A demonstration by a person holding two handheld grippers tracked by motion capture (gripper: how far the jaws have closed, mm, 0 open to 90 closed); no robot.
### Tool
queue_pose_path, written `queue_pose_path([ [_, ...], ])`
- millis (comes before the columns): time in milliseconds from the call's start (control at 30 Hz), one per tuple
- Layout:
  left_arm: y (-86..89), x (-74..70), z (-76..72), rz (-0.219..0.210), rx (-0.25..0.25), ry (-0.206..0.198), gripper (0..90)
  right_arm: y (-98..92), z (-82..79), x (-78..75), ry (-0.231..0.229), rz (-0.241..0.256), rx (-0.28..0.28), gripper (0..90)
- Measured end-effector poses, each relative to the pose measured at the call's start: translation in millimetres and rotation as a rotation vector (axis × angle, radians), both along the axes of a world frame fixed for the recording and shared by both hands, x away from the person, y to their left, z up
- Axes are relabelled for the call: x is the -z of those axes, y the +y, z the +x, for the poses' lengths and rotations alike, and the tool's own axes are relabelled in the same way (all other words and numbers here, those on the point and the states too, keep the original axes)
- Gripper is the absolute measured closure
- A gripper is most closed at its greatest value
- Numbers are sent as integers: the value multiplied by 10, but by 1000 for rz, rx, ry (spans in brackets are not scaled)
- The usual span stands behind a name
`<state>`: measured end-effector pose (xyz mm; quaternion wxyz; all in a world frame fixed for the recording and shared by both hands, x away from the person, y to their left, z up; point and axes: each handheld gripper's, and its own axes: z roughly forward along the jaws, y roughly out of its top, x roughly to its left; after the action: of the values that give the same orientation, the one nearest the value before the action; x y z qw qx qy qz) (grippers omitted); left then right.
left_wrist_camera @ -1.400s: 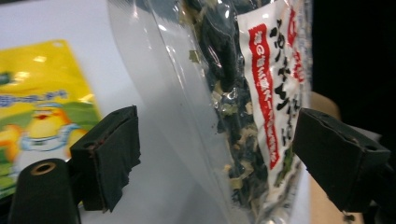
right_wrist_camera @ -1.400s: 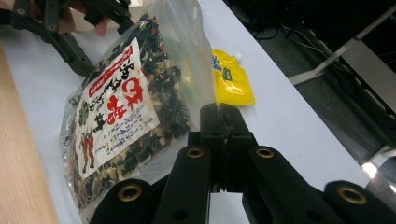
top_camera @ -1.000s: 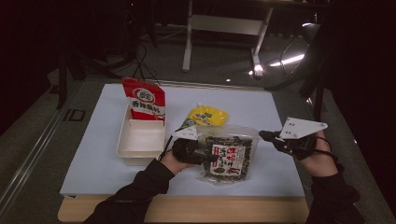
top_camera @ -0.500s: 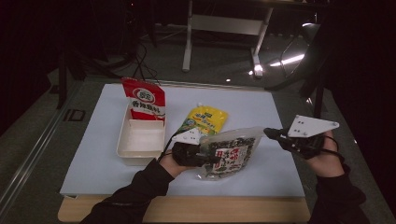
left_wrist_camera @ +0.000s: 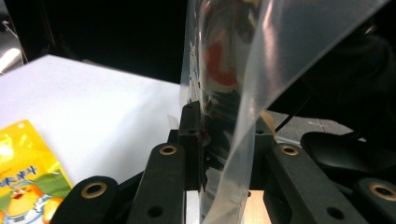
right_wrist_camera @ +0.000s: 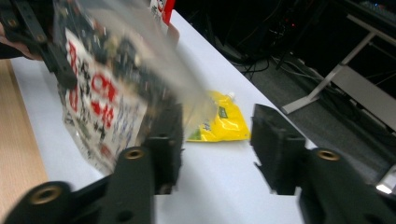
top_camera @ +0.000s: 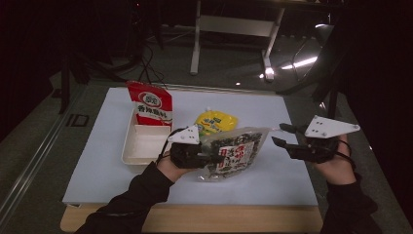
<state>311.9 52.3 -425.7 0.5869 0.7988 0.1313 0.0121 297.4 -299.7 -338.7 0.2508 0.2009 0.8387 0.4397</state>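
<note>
A clear bag point(top_camera: 234, 155) of dark snack with a red and white label hangs tilted above the white mat point(top_camera: 287, 175). My left gripper point(top_camera: 212, 158) is shut on its left edge. In the left gripper view the jaws point(left_wrist_camera: 224, 135) pinch the clear film of the bag point(left_wrist_camera: 233, 60). My right gripper point(top_camera: 280, 135) stands open just right of the bag with nothing between its fingers. In the right gripper view the open gripper point(right_wrist_camera: 217, 135) points at the bag point(right_wrist_camera: 102, 98) and at a yellow pouch point(right_wrist_camera: 224, 121) lying behind it.
The yellow pouch point(top_camera: 215, 122) lies flat on the mat behind the bag. A red packet point(top_camera: 150, 105) stands at the far end of a white tray point(top_camera: 141, 146) on the left. The wooden table edge point(top_camera: 195, 219) runs along the front.
The left gripper has lifted the clear bag off the mat and tilted it up. The right gripper has moved slightly left, toward the bag's right edge.
</note>
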Motion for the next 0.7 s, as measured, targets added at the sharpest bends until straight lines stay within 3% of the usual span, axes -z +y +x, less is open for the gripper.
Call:
queue_pose_path([
  [200, 188, -194, -13, -24, -49, -35, 760, 31, 80, 114, 33, 37, 47, 372],
  [333, 303, -299, -14, -28, -77, -54, 760, 66, 194, 283, 70, 130, 99, 255],
  [400, 336, -327, -15, -30, -79, -57, 761, 66, 194, 283, 70, 130, 99, 255],
  [433, 414, -389, -17, -37, -98, -66, 760, 116, 255, 411, 91, 169, 113, 175],
  [700, 723, -527, -14, -37, -166, -90, 760, 270, 257, 635, 110, 200, 53, 131],
])
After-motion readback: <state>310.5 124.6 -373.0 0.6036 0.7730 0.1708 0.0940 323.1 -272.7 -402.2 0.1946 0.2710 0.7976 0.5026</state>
